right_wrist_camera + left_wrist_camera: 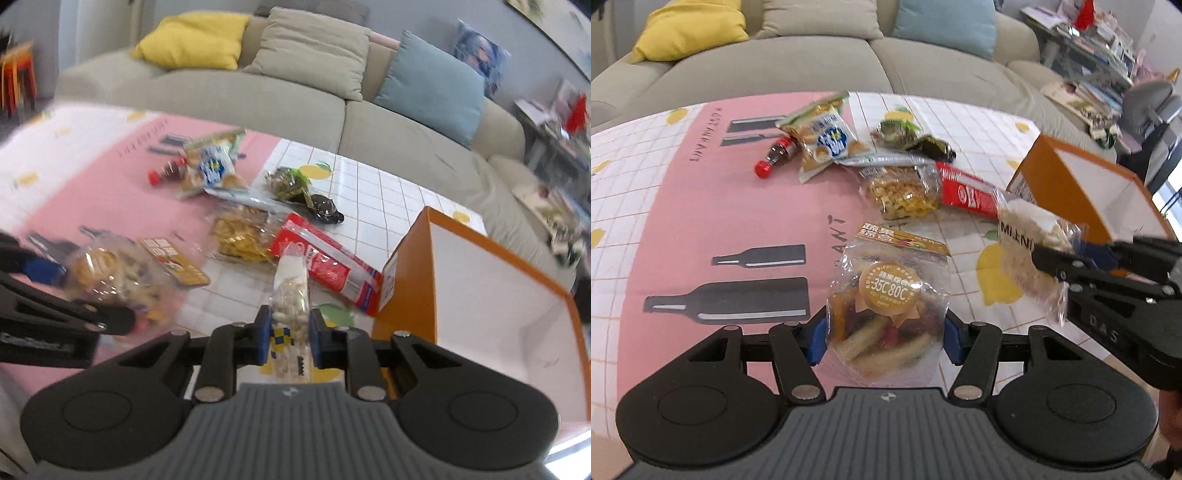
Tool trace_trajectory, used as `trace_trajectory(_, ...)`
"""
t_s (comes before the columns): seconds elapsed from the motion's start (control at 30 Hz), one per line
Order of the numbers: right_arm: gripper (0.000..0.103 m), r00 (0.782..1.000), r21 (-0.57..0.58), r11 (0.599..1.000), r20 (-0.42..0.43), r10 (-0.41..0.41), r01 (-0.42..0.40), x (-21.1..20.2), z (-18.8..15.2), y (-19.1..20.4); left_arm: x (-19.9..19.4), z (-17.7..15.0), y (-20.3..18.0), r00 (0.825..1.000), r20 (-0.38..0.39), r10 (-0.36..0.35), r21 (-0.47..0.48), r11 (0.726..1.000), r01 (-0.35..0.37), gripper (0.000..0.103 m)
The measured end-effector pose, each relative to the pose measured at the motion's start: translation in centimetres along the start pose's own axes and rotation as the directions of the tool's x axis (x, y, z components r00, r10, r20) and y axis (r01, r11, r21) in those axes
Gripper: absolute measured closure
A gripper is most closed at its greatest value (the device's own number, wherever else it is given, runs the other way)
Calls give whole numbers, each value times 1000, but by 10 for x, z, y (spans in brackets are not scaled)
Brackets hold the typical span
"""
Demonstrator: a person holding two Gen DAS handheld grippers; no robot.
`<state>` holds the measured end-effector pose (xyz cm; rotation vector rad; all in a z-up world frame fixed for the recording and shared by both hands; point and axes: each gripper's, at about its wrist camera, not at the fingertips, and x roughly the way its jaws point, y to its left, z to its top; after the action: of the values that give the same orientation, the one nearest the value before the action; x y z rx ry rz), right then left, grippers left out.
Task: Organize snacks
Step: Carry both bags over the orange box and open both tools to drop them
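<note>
Left wrist view: left gripper (pixel 885 338) has its blue pads (pixel 817 339) set wide apart on either side of a clear bag of mixed veggie crisps (pixel 886 310); pads sit at the bag's edges, and whether they press it I cannot tell
Veggie crisps place: lying on the table (pixel 701 206) near its front edge, where the pink panel meets the white grid
Right wrist view: right gripper (pixel 288 330) is clamped on a narrow clear bag of white puffs (pixel 291 291), fingers close together with the bag upright between them
White puffs place: lifted off the table, just beside the open orange box (pixel 480 280)
Orange box place: right side of the table, white inside showing
Middle of table: yellow waffle snack bag (pixel 905 195) touching a red packet (pixel 967 194); the red packet's end reaches the box
Far side of table: blue-and-white snack bag (pixel 823 140) overlapping a small cola bottle (pixel 775 157); dark green packet (pixel 908 134) beside them
Behind table: beige sofa (pixel 295 99) with cushions
</note>
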<state>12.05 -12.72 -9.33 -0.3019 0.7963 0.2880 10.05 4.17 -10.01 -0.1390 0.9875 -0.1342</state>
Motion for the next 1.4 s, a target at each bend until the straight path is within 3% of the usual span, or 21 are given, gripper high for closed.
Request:
trace_trajectory(0.17, 85, 998, 124, 991, 28, 53, -56, -32, -3, -2, -25, 2, -4, 999, 47, -10, -24, 1000, 11, 36)
trace_trajectory(0.43, 85, 991, 205, 972, 92, 96, -113, -82, -1, -19, -62, 12, -28, 993, 119, -11, -1, 1000, 11, 35)
trace_trajectory(0.73, 85, 988, 256, 963, 149, 47, -84, -133, 5, -77, -78, 54, -88, 974, 166, -154, 93, 986, 140, 35)
trace_trajectory(0.83, 85, 989, 290, 955, 146, 22, -64, -142, 7, -107, -73, 70, -112, 967, 143, -212, 127, 973, 194, 35)
trace_trajectory(1.03, 85, 995, 362, 932, 91, -31, -4, -141, 8, -166, -55, 96, -173, 957, 115, -268, 229, 944, 236, 35)
trace_trajectory(1.27, 85, 998, 408, 911, -23, -54, 59, -110, 0, -222, 1, 111, -214, 949, -45, -311, 211, 926, 313, 35)
trace_trajectory(1.4, 85, 996, 431, 901, -90, -15, 52, -77, -2, -236, 36, 113, -231, 955, -121, -272, 241, 925, 294, 35)
